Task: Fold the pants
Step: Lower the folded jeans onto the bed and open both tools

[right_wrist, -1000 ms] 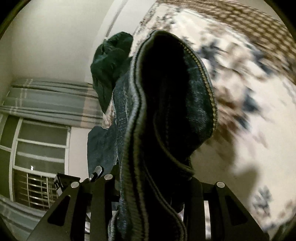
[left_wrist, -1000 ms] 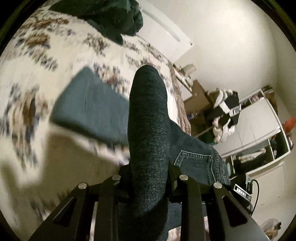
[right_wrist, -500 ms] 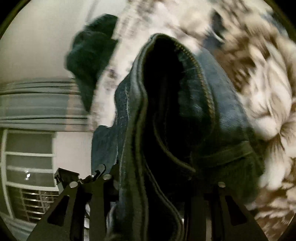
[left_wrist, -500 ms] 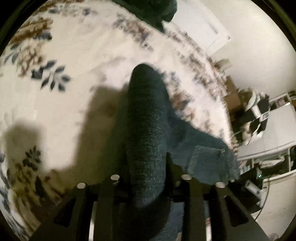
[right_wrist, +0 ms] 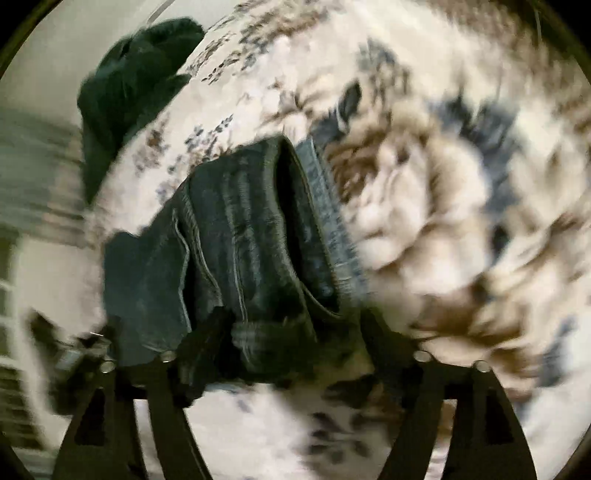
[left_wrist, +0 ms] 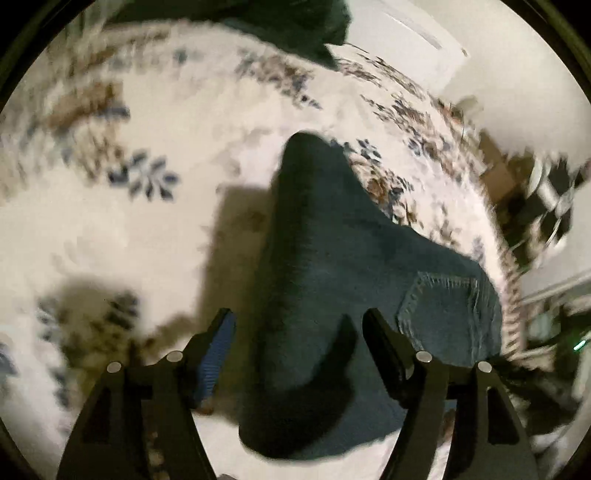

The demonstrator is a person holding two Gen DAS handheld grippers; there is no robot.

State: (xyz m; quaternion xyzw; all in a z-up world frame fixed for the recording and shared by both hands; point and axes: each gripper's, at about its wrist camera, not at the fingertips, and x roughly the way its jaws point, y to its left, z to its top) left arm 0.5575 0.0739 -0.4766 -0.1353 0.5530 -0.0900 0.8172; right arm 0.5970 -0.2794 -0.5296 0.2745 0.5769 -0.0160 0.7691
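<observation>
The dark blue jeans [left_wrist: 332,280] lie folded on the floral bedspread [left_wrist: 110,229], a back pocket [left_wrist: 447,310] showing at right. My left gripper [left_wrist: 299,325] is open, its fingers apart on either side of a raised fold of denim. In the right wrist view the jeans [right_wrist: 251,251] lie bunched with the waistband edge up. My right gripper [right_wrist: 291,332] is open, its fingers spread around the near end of the denim. Both views are motion-blurred.
A dark green garment [left_wrist: 295,26] lies at the far end of the bed, also in the right wrist view [right_wrist: 129,81]. A white wall and cluttered shelves [left_wrist: 546,199] stand to the right. A curtain and window [right_wrist: 33,177] are at left.
Both grippers were shut on the jeans and held them up. They lowered the denim onto the bedspread and have opened, letting it go.
</observation>
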